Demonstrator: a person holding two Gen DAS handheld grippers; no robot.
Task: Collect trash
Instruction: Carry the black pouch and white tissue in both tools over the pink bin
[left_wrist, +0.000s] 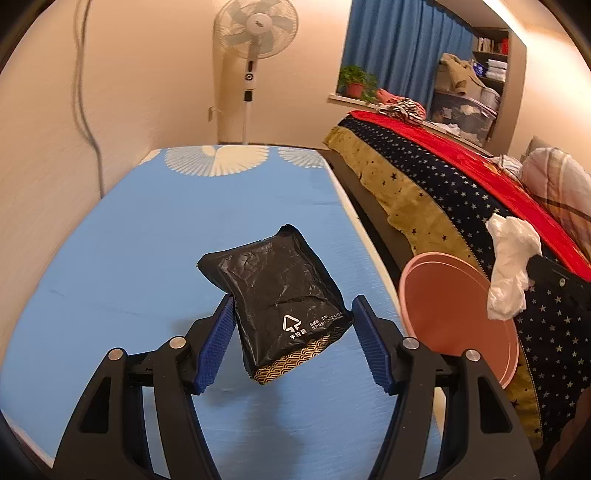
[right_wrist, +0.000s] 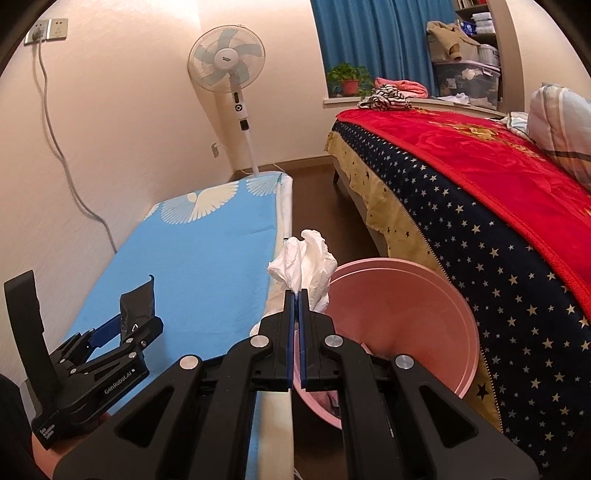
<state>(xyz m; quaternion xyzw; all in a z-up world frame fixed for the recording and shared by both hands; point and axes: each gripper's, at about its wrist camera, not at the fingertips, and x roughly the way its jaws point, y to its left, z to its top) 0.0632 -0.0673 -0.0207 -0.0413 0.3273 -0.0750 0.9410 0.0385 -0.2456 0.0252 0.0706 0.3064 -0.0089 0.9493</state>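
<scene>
1. Black snack wrapper (left_wrist: 280, 295) sits between the blue ribbed pads of the left gripper (left_wrist: 291, 339), above the blue table cover (left_wrist: 147, 240); whether it hangs from the left pad or rests on the cover cannot be told.
2. Printed in white on the wrapper: a recycling-style arrow mark with Chinese characters under it, and a small date line reading "2024" in part. A gold wave pattern edges its near end.
3. Its long axis runs from about 6 o'clock to 12 o'clock, tilted slightly left at the top; the torn open end points toward 12, the gold-patterned end toward 6.
4. Left gripper jaws stand wide: the left pad (left_wrist: 218, 343) touches the wrapper's edge, the right pad is apart from it.
5. In the right wrist view the wrapper (right_wrist: 138, 304) stands up from the left gripper (right_wrist: 127, 326), whose body reads "GenRobot.AI".
6. Crumpled white tissue (right_wrist: 306, 262) is pinched in the right gripper (right_wrist: 295, 295), whose jaws are nearly closed on it, sticking up toward 12 o'clock.
7. Pink bin (right_wrist: 402, 310) lies at 3 o'clock of the tissue, just beside it, between table and star-patterned bedspread (right_wrist: 480, 258).
8. Standing fan (right_wrist: 227, 62) is at 12 o'clock by the wall.
</scene>
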